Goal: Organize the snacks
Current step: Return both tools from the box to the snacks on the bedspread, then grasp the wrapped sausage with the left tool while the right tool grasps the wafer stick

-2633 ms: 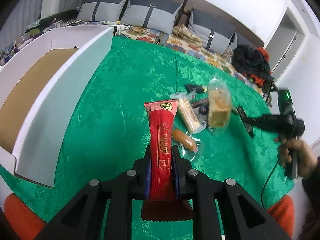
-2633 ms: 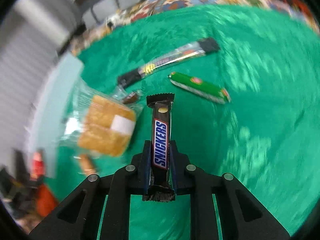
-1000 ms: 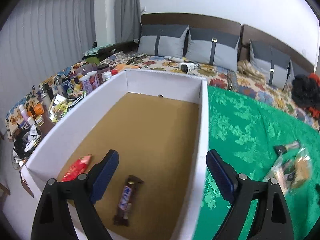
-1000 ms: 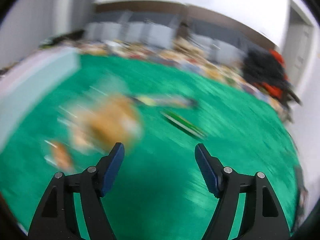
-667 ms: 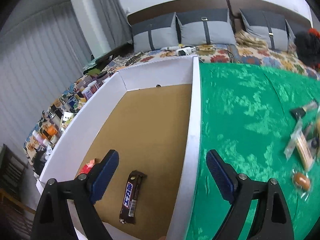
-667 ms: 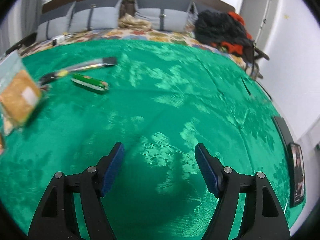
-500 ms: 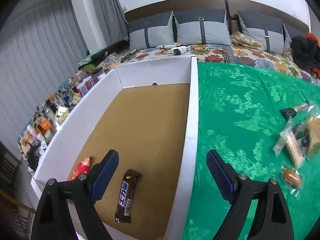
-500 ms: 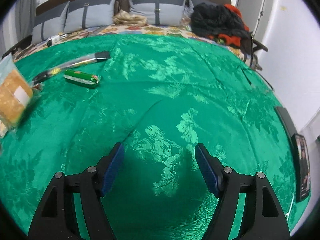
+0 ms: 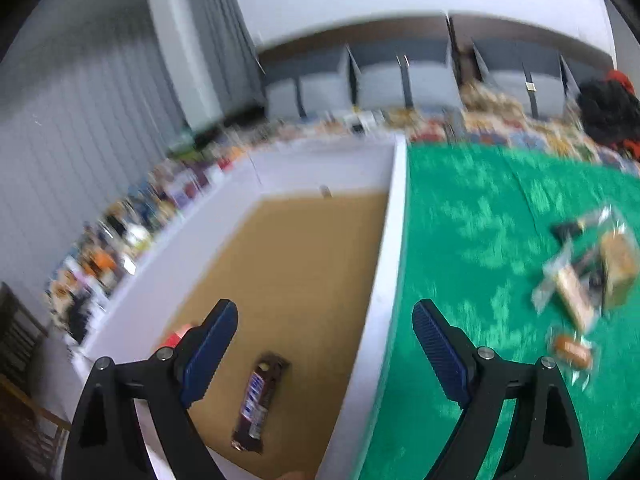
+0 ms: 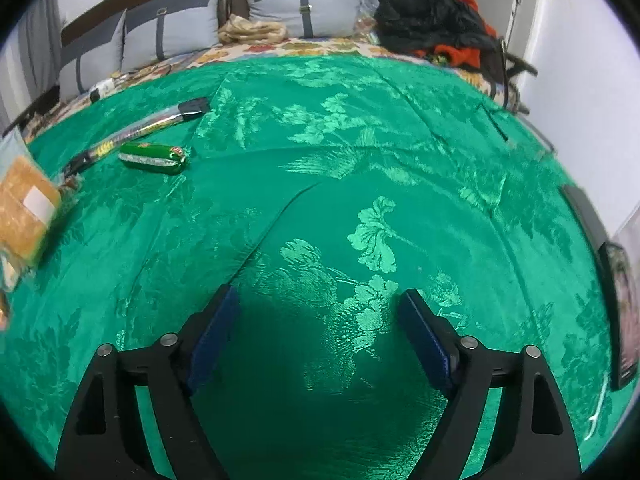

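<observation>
The left wrist view is blurring, so the snack pile on the green cloth is showing no readable wrappers. A red packet is hiding behind a left gripper finger. In the right wrist view the picture's left edge is cutting the biscuit pack.

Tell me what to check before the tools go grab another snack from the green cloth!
1. Left tool empty: ok, wide open with nothing between the fingers.
2. Right tool empty: ok, its jaws are opening over bare green cloth.
3. Snacks already put away: ok, the chocolate bar lies flat in the white box, with a red packet beside it.
4. Room left in the box: ok, most of its brown floor is bare.
5. Snacks still waiting: ok, the green packet and the long striped stick lie apart in plain sight.
6. Snack pile in the left view: cannot tell, too blurred.
</observation>
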`<act>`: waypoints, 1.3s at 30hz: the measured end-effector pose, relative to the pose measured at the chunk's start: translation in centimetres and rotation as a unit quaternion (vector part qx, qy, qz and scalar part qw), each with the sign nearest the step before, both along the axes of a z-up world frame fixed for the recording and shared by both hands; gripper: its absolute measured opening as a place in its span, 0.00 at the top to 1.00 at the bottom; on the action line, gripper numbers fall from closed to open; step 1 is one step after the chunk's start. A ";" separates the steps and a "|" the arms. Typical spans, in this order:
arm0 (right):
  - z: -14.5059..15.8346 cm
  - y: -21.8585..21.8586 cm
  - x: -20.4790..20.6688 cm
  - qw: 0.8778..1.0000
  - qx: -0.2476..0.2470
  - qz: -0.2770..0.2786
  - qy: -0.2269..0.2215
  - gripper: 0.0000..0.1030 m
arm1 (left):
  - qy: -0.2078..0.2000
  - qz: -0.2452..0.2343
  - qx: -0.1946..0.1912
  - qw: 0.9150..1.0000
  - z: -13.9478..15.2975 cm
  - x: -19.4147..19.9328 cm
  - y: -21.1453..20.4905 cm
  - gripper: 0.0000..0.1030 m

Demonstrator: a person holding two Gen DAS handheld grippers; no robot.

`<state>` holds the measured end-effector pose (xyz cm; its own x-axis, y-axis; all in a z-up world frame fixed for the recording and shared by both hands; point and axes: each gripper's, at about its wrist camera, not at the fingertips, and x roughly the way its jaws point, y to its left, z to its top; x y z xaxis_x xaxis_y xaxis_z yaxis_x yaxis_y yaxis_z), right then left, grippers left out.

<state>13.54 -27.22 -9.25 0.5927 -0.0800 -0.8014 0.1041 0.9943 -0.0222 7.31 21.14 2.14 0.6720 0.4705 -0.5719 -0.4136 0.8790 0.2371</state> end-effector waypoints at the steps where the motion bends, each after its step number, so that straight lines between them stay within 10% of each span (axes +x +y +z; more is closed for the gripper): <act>1: 0.0 -0.2 0.0 1.000 0.005 -0.002 0.000 0.15 | -0.013 0.000 0.012 1.000 0.6 -0.4 -0.8 0.14; 6: 0.0 0.0 0.0 1.000 0.001 -0.005 0.002 0.13 | -0.058 -0.054 0.017 0.997 3.1 -2.0 -6.2 0.02; 14: 0.0 0.0 0.0 1.000 0.002 -0.005 0.001 0.13 | 0.016 -0.195 -0.134 0.971 -1.8 -1.7 -14.4 0.00; 22: 0.0 0.0 0.0 1.000 0.002 -0.005 0.001 0.13 | 0.115 -0.177 -0.158 0.965 -9.2 -0.8 -15.8 0.00; 35: 0.0 -0.1 0.0 1.000 0.002 -0.005 0.001 0.13 | 0.147 -0.173 -0.253 0.940 -11.1 1.4 -14.2 0.01; 39: 0.0 0.0 0.0 1.000 0.002 -0.005 0.001 0.13 | 0.150 -0.138 -0.248 0.947 -10.8 6.3 -15.1 0.01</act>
